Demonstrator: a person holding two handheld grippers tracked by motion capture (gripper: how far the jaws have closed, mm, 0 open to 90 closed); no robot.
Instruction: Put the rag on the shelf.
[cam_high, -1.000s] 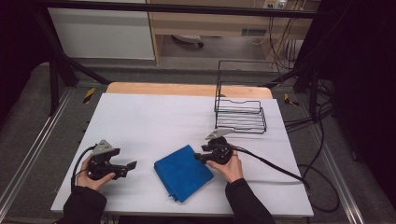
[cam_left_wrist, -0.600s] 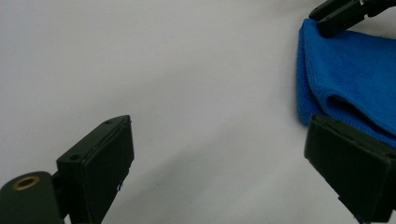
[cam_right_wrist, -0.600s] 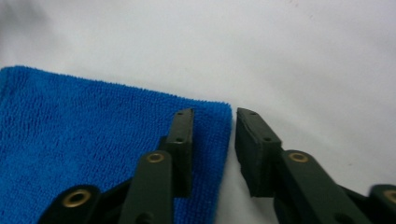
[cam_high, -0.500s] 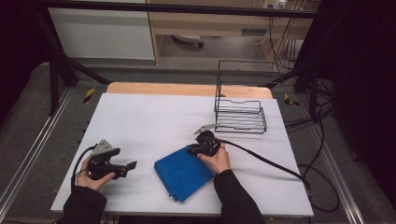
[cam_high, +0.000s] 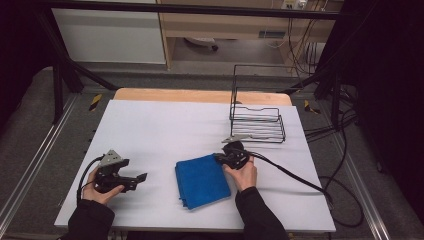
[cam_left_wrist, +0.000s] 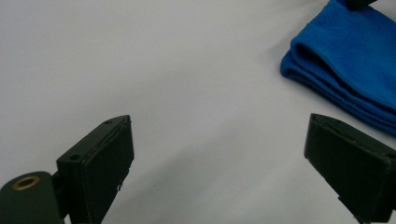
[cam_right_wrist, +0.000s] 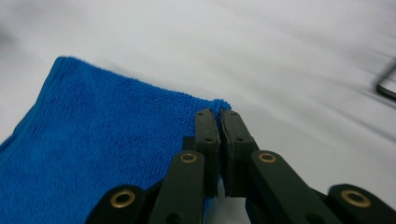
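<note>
A folded blue cloth (cam_high: 202, 181) lies on the white table (cam_high: 165, 125), near the front and in the middle. My right gripper (cam_high: 220, 157) is at its far right corner. In the right gripper view, that gripper (cam_right_wrist: 218, 116) has its jaws pressed together on the edge of the cloth (cam_right_wrist: 107, 140) at that corner. My left gripper (cam_high: 142, 177) rests low over bare table to the left of the cloth, jaws pointing at it. Seen from the left gripper view, it (cam_left_wrist: 219, 158) is wide open and empty, and the cloth's folded edge (cam_left_wrist: 345, 79) lies ahead on the right.
A black wire rack (cam_high: 256, 120) stands at the back right of the table, just beyond my right gripper. A black cable (cam_high: 295, 175) trails from the right gripper across the table to the right edge. Bare table stretches across the back left.
The right gripper shifted left and away from the person to the cloth's far right corner. The cloth has turned from a diamond to lie squarer. The left gripper stayed put.
</note>
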